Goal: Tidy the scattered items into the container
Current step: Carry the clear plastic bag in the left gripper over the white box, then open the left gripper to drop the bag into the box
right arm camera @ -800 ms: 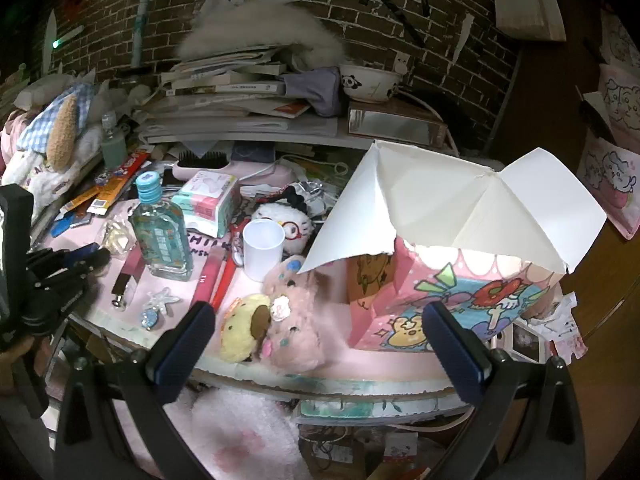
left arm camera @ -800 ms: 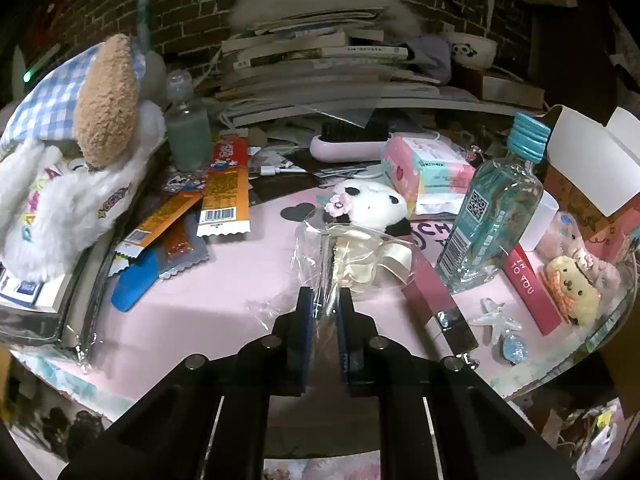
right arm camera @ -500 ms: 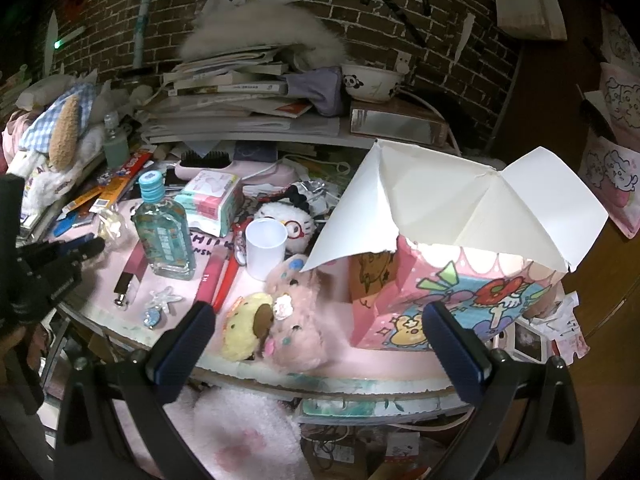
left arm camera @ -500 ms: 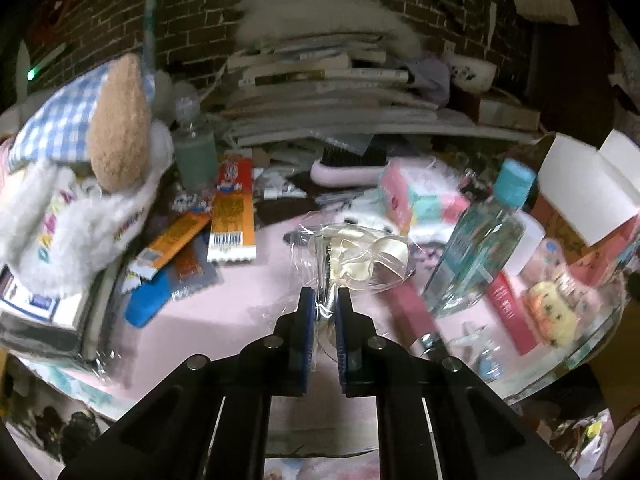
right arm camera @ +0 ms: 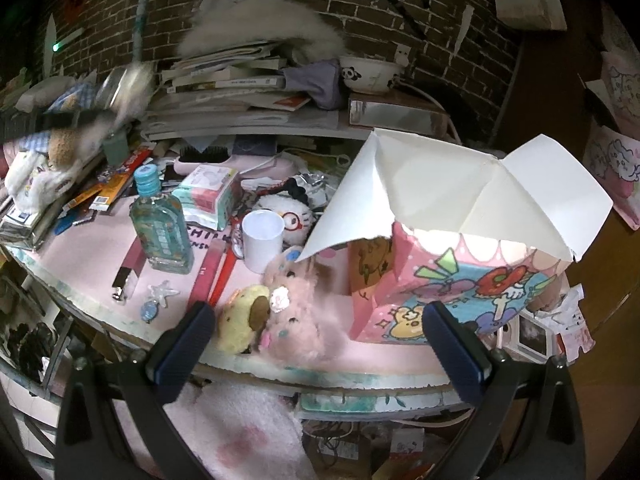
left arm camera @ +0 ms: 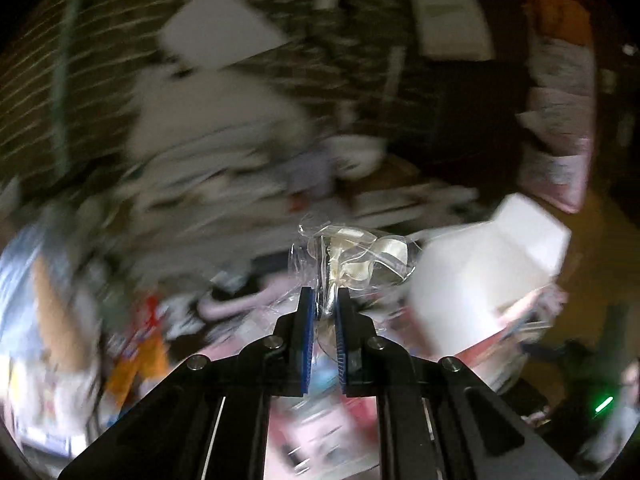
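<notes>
My left gripper [left arm camera: 323, 308] is clamped on the neck of a clear plastic packet [left arm camera: 352, 256] with cream ribbon inside; the packet stands up beyond my fingertips, clear of the counter. Everything behind it is smeared with motion blur. To the right I can make out the white flaps of the open box [left arm camera: 492, 268], with a pink edge below them. On the near left there is an orange wrapper [left arm camera: 136, 364], too blurred to read. A brick wall [left arm camera: 100, 60] fills the far side.
</notes>
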`<state>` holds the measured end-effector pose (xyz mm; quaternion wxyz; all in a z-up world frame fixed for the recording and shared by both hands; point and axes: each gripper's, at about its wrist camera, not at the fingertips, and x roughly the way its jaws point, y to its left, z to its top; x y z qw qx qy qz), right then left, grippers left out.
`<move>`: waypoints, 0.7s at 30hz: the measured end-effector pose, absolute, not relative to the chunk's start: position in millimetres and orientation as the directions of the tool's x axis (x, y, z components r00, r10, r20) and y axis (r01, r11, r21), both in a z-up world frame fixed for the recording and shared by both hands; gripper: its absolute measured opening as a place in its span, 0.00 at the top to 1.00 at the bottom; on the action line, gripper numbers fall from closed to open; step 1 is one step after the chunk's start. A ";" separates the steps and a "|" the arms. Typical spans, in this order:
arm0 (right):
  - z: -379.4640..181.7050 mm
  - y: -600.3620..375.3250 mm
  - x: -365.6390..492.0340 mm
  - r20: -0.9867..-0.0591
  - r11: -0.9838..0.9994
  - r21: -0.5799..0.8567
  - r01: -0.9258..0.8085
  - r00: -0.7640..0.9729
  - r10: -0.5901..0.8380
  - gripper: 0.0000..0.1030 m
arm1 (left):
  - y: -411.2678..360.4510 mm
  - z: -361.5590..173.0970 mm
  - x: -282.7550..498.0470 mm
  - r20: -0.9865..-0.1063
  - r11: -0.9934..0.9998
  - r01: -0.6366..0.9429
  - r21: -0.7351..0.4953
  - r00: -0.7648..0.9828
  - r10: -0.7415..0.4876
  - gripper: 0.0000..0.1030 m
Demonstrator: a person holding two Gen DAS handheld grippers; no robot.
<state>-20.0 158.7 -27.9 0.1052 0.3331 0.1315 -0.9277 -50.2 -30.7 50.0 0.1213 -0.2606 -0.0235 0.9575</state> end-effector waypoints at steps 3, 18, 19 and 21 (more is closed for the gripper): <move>-28.3 166.5 -20.4 -0.648 -0.947 -0.165 0.275 -0.754 -0.106 0.00 | 4.4 72.2 -69.6 -0.504 -0.929 -0.354 -0.111 -0.786 0.359 0.95; -27.3 205.0 -21.8 -0.649 -0.971 -0.097 0.217 -0.754 -0.103 0.00 | 176.7 28.3 -170.0 -0.825 -0.792 -0.610 -0.039 -0.427 0.369 0.95; -26.4 206.9 -22.0 -0.648 -0.973 -0.096 0.211 -0.755 -0.100 0.00 | 178.5 23.5 -173.0 -0.833 -0.793 -0.609 -0.036 -0.420 0.360 0.95; -24.9 210.1 -22.5 -0.644 -0.975 -0.091 0.205 -0.759 -0.099 0.00 | 182.7 15.5 -180.1 -0.846 -0.794 -0.606 -0.037 -0.404 0.348 0.94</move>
